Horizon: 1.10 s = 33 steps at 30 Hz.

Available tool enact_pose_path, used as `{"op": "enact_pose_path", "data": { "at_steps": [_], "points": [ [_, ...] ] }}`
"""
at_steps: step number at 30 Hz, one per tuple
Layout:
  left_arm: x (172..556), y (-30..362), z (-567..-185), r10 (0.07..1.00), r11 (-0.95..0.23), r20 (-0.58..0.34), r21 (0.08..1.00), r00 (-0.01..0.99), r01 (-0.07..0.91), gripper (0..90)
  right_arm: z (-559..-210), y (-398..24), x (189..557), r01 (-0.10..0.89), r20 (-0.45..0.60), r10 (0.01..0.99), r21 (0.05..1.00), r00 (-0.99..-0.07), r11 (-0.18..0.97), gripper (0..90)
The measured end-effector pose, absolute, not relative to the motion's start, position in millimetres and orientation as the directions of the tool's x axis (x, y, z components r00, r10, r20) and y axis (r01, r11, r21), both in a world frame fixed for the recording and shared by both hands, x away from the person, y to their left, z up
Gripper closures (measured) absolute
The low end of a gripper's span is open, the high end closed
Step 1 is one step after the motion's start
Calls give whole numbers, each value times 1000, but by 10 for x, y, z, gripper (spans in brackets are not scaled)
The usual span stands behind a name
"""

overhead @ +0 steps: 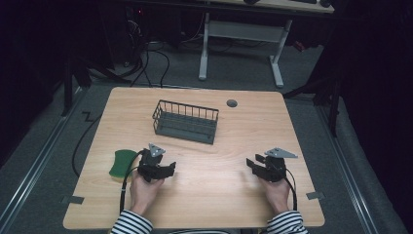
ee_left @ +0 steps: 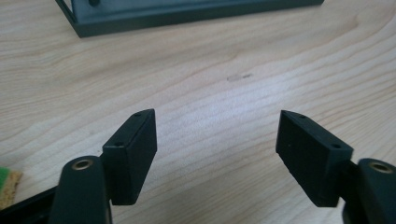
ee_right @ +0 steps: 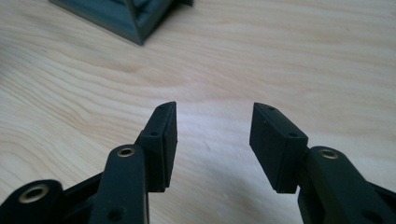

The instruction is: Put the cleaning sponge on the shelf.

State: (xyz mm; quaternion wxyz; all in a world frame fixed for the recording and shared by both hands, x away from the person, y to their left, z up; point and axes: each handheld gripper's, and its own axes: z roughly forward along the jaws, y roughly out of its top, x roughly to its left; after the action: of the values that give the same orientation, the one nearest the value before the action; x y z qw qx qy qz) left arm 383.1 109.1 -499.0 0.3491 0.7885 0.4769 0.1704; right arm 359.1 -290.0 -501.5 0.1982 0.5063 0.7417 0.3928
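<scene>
Your left claw (overhead: 168, 169) is hovering over the counter (overhead: 234, 161) with its jaws standing wide apart and nothing between them; in the left gripper view its pads (ee_left: 133, 154) are framing bare wood. Your right claw (overhead: 252, 163) is gaping more narrowly, also gripping nothing, its pads (ee_right: 164, 140) pointing toward a corner of the basket (ee_right: 135, 18). Both claws are aiming inward and forward, which reads as a ready stance rather than a grasp in progress.

The sponge (overhead: 122, 162), green on top with a yellow underside, is lying flat just beside your left claw, on its outer side, near the counter's left edge; a sliver of it is peeking in at the bottom left corner of the left gripper view (ee_left: 8, 179). Sitting that close, it is likely the thing you are about to go for, and you are needing to swing the left claw outward to face it.

The dark wire basket (overhead: 186, 122) is standing upright near the middle of the counter, beyond both claws and well apart from the sponge, looking empty, a likely place for the sponge to go.

The counter is showing pale wood grain, with a round grey cable port (overhead: 232, 103) toward its far edge. Around it, the room is sitting dim, with grey carpet, loose cables and another white-legged desk (overhead: 243, 29) behind.
</scene>
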Motion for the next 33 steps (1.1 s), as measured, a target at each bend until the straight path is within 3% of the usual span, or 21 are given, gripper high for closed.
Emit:
{"op": "enact_pose_path", "data": {
  "at_steps": [9, 22, 33],
  "points": [
    [3975, 1210, -4718, 882, -277, -77, 714, 466, 643, 293, -4788, -2670, 3812, 575, 115, 873, 791, -475, 208, 514],
    [4323, 1356, -4498, 876, -233, -135, 721, 463, 653, 286, -4600, -2563, 4214, 598, 155, 856, 775, -493, 203, 494],
    [4631, 1586, -4411, 904, -175, -140, 741, 404, 648, 292, -4478, -2333, 4556, 595, 144, 847, 771, -512, 228, 508]
  ]
}}
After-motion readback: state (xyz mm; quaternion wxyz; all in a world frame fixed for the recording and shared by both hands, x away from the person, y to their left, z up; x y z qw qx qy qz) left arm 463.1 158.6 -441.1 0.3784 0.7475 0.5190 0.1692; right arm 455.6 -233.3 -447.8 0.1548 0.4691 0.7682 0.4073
